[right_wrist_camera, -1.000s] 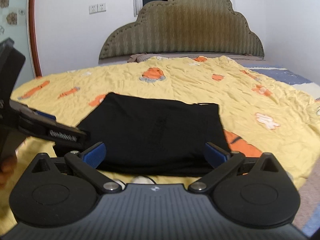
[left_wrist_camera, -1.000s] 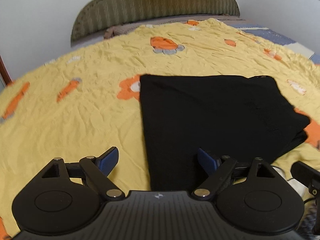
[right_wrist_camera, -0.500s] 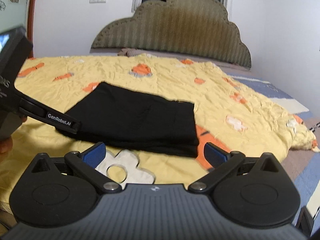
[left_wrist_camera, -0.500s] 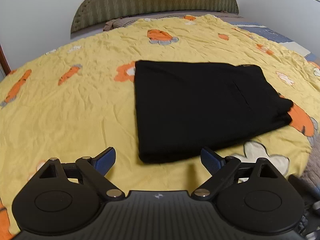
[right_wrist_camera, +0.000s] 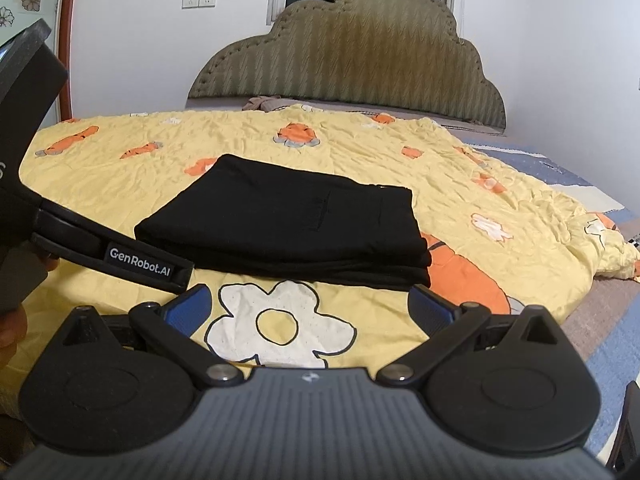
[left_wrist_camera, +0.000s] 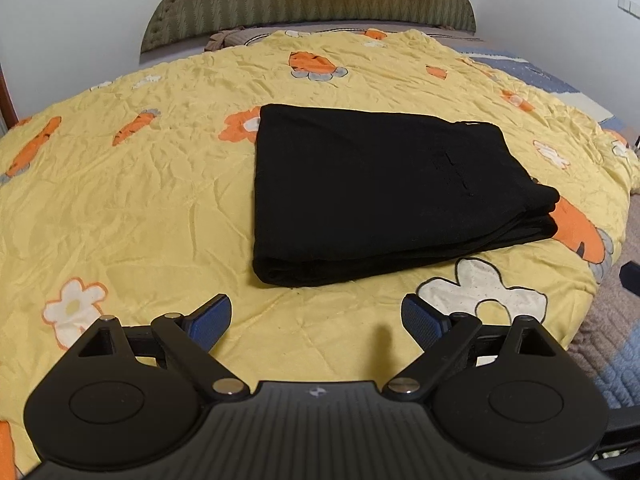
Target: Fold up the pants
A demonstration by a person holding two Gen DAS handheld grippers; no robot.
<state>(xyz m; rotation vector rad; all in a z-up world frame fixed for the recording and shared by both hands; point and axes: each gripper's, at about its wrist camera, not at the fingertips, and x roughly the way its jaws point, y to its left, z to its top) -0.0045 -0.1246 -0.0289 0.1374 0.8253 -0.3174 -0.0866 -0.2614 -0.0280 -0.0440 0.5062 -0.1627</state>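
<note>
White walls and an olive scalloped padded headboard point(right_wrist_camera: 348, 52) back a bed spread with a crinkled yellow quilt printed with carrots and flowers point(left_wrist_camera: 132, 200). "GenRobot.AI" is printed in white on the left gripper's black finger, at nine o'clock in the right wrist view. Folded black pants point(left_wrist_camera: 376, 196) lie mid-quilt, at twelve o'clock from both grippers. Left gripper point(left_wrist_camera: 316, 318) and right gripper point(right_wrist_camera: 310, 306) are released, grasping nothing.

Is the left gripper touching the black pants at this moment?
Apart. In the left wrist view, yellow bedspread shows between the open left gripper and the near edge of the folded pants.
</note>
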